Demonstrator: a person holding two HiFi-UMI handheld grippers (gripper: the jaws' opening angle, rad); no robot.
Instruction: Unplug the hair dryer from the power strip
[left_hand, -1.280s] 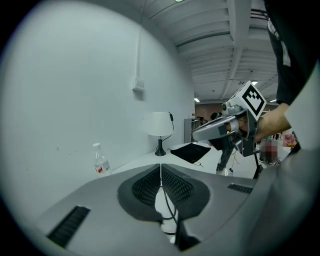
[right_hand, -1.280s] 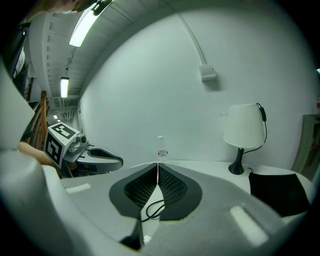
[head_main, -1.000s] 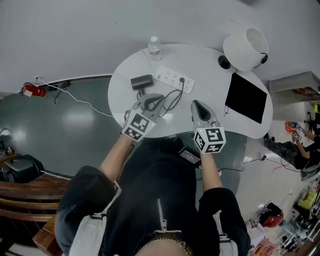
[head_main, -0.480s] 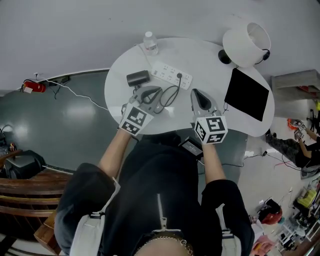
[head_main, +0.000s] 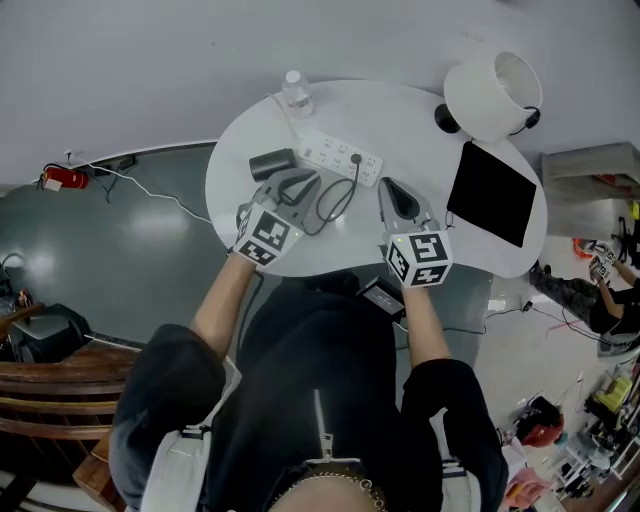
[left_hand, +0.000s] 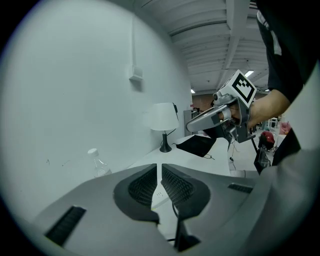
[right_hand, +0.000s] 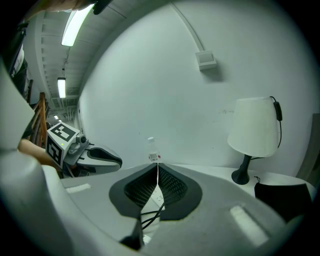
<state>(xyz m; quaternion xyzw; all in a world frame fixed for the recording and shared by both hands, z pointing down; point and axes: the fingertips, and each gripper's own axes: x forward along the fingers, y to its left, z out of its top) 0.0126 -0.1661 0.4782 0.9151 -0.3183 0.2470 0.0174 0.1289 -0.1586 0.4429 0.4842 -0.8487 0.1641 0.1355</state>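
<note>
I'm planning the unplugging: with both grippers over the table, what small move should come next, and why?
Probably open the right gripper and ease it toward the black plug seated in the white power strip: its jaws are shut on nothing, as are those of the left gripper, and the plug lies just ahead of it.

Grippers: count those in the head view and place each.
2: the left gripper by the hair dryer, the right gripper by the power strip, both over the table. None seems hidden.
</note>
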